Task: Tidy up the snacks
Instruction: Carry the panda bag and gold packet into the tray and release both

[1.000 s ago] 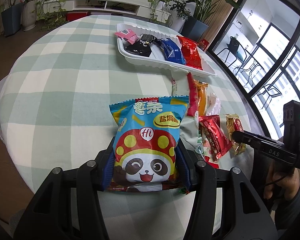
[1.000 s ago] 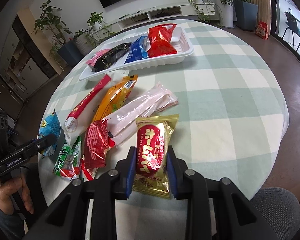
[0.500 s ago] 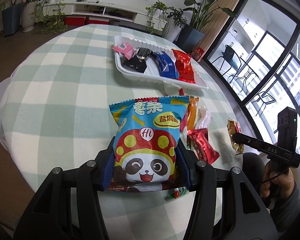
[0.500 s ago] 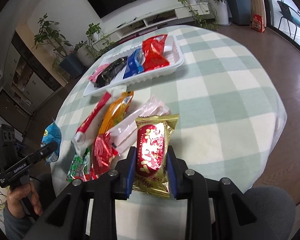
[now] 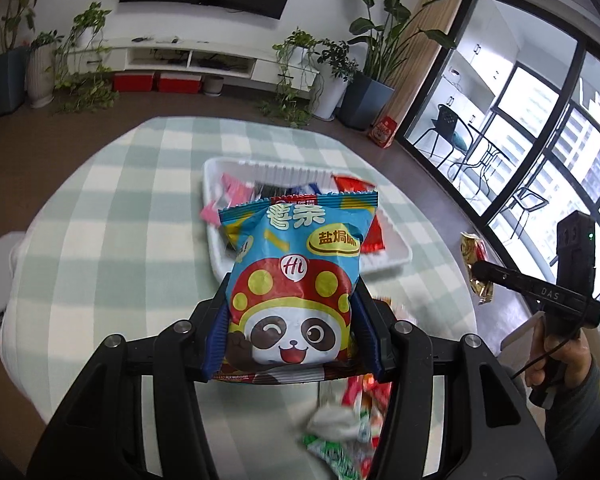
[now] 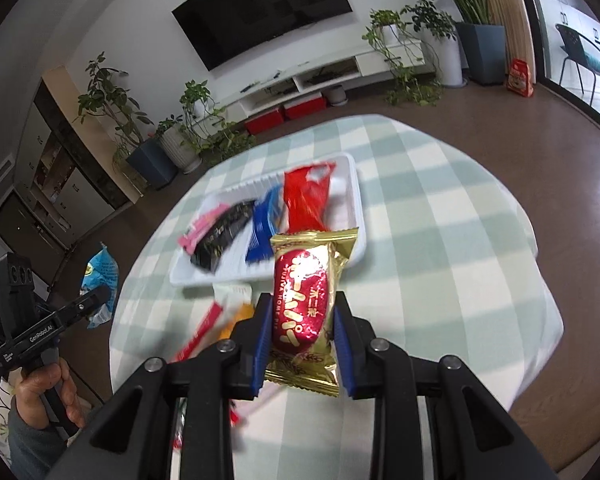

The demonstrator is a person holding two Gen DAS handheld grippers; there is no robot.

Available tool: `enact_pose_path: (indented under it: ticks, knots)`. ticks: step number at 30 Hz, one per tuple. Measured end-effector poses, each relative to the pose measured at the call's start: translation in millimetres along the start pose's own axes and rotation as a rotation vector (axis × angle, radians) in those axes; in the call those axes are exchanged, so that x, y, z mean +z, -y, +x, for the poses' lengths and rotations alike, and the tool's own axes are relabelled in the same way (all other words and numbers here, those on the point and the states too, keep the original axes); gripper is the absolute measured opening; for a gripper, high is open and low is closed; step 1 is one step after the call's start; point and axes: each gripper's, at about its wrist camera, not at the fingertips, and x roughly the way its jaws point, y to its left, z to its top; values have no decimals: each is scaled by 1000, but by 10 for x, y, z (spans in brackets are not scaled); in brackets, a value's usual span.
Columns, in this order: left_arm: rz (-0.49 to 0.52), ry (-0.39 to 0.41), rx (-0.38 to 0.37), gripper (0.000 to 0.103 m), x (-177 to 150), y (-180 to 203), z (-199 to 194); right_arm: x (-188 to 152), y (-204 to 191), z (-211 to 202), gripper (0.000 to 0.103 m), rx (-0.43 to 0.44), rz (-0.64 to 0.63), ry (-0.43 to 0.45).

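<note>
Your left tongs (image 5: 294, 336) clamp the blue panda-print crisp bag (image 5: 296, 284), right tongs (image 6: 302, 338) the gold-and-red foil pie packet (image 6: 306, 312); both aim at the white plastic tray (image 6: 356, 208) at twelve o'clock for sorting.

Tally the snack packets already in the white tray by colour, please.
Pink packet: 1
Black packet: 1
Blue packet: 1
Red packet: 1
Total in the tray: 4
</note>
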Motion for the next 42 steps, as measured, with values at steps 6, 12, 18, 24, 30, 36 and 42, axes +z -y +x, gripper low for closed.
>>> enact_pose_path:
  ticks: [6, 12, 18, 24, 30, 36, 42]
  knots:
    - [79, -22, -7, 51, 460, 235, 470, 527, -198, 250, 31, 39, -52, 25]
    - [96, -66, 12, 51, 681, 284, 1014, 943, -366, 719, 31, 80, -91, -12]
    - [92, -134, 30, 51, 679, 193, 1524, 1091, -444, 1278, 31, 70, -120, -86]
    - [111, -162, 52, 51, 613, 120, 1805, 1074, -367, 1680, 31, 51, -121, -143]
    - [143, -164, 66, 51, 597, 150, 1937, 1044, -327, 1861, 31, 14, -145, -163]
    - [163, -187, 56, 51, 530, 215, 2041, 1037, -264, 1974, 31, -9, -138, -172]
    - [155, -200, 45, 51, 499, 178, 2106, 1040, -246, 2022, 32, -7, -142, -174]
